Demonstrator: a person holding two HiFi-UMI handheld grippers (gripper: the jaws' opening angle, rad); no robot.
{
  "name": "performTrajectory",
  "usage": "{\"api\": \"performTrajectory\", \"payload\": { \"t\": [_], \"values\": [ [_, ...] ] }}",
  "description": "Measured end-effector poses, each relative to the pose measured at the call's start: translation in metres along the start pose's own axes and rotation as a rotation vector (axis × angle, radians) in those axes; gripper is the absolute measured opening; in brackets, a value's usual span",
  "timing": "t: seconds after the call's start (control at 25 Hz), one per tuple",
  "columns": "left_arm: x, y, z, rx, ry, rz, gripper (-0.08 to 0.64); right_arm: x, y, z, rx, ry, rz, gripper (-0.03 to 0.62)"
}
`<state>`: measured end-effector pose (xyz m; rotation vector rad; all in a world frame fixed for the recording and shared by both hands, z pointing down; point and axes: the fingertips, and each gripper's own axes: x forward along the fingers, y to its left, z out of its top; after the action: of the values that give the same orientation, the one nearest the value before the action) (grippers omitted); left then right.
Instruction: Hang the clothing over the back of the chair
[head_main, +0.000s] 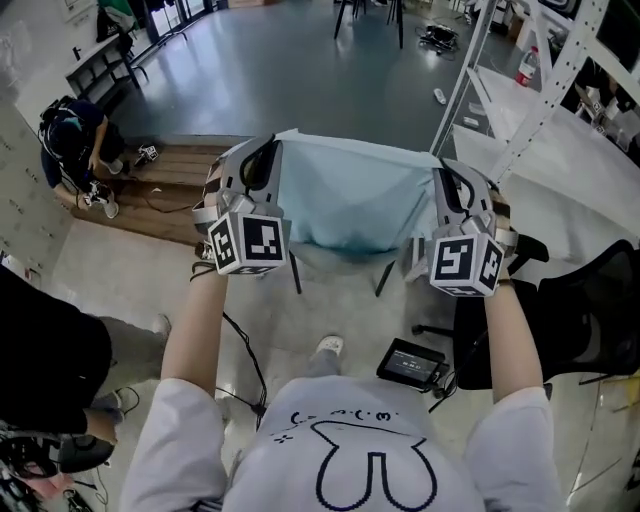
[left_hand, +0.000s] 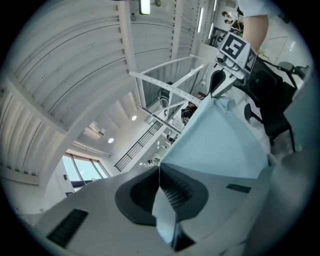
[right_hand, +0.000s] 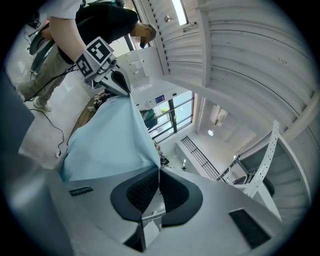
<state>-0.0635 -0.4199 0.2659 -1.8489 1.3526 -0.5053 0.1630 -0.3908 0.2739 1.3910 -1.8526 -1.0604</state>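
Count: two grippers, one piece of clothing, one chair. The left gripper (head_main: 264, 150) has its jaws closed together on one top corner of the clothing (head_main: 350, 200); its own view shows the fabric pinched between the pads. The right gripper (head_main: 446, 172) is clamped the same way on the opposite top corner.

The clothing is stretched flat between the two grippers, directly over the chair (head_main: 296, 274). Only two of the chair's thin dark legs show below the hem. The fabric hides the chair's back, so contact with it cannot be confirmed.

Surroundings, relative to the chair:
- Right: one black office seat (head_main: 600, 300), near.
- Right and beyond: one white perforated rack (head_main: 545, 90).
- Near side, on the floor: one dark tablet (head_main: 412, 365) with a cable.
- Left: one low wooden platform (head_main: 170, 175), with one crouching person (head_main: 75, 140) at its far end.

Clothing appearance: plain light blue, thin, smooth, top edge taut, lower part sagging in soft folds.
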Motion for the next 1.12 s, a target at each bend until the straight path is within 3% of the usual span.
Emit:
{"api": "performTrajectory", "payload": {
  "t": [0.2,0.56,0.76,0.96,1.12],
  "values": [
    [-0.049,-0.016,0.008,-0.038,-0.007,-0.013,0.012,-0.044,0.02,0.004,0.016,-0.01,0.032,-0.006],
    [-0.119,-0.057,0.009,-0.147,0.013,-0.093,0.012,-0.103,0.065,-0.005,0.072,0.015,0.176,-0.006],
    [-0.15,-0.074,0.011,-0.221,0.011,-0.184,0.012,-0.13,0.082,-0.006,0.168,0.04,0.267,-0.006],
    [-0.177,-0.084,0.006,-0.337,0.006,-0.313,0.014,-0.151,0.104,0.001,0.181,0.068,0.419,-0.006],
    [-0.199,-0.094,0.0,-0.349,0.029,-0.407,0.014,-0.167,0.117,0.006,0.18,0.105,0.486,-0.006]
  ]
}}
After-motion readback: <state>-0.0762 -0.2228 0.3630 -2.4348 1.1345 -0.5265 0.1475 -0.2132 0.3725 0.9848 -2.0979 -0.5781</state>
